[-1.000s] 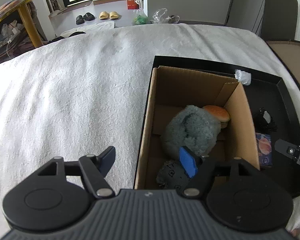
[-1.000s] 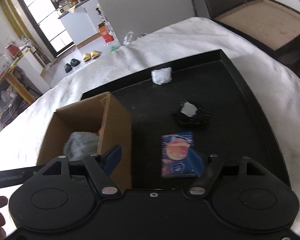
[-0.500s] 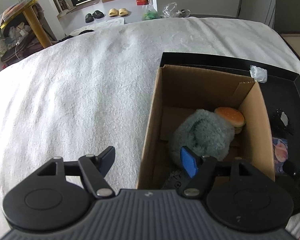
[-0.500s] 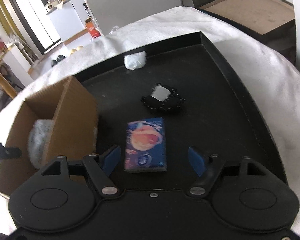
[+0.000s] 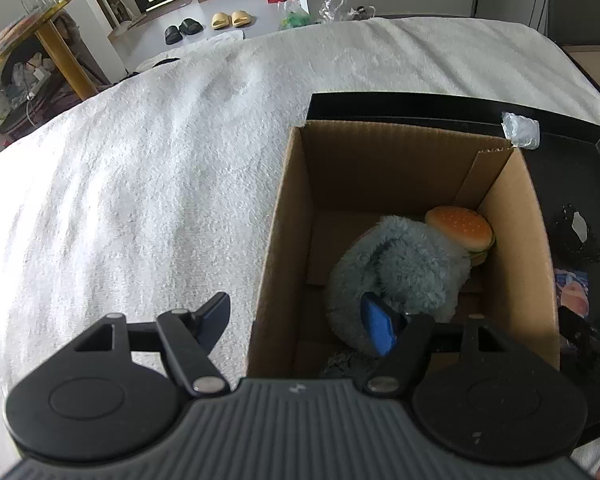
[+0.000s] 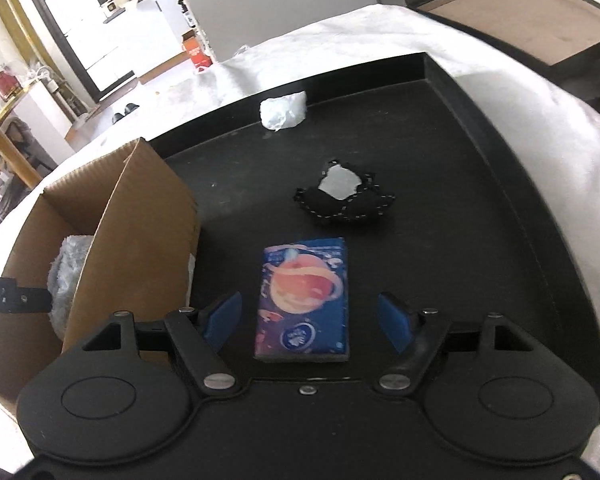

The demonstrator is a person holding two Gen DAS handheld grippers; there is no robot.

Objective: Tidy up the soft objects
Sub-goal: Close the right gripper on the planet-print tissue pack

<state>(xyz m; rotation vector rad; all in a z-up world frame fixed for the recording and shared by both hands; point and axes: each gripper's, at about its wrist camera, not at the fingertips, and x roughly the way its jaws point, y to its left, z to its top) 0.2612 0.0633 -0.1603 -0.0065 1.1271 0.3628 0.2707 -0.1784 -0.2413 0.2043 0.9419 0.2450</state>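
Burger toy (image 5: 462,228) shows only in the left view.

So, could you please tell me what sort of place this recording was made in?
Most likely a lived-in home: slippers sit on the floor beyond the towel-covered table, and a kitchen area with a fridge shows through the doorway. The cardboard box and black tray look staged for the task.

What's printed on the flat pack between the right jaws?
An orange ringed planet on dark blue; the pack shows best in the right wrist view.
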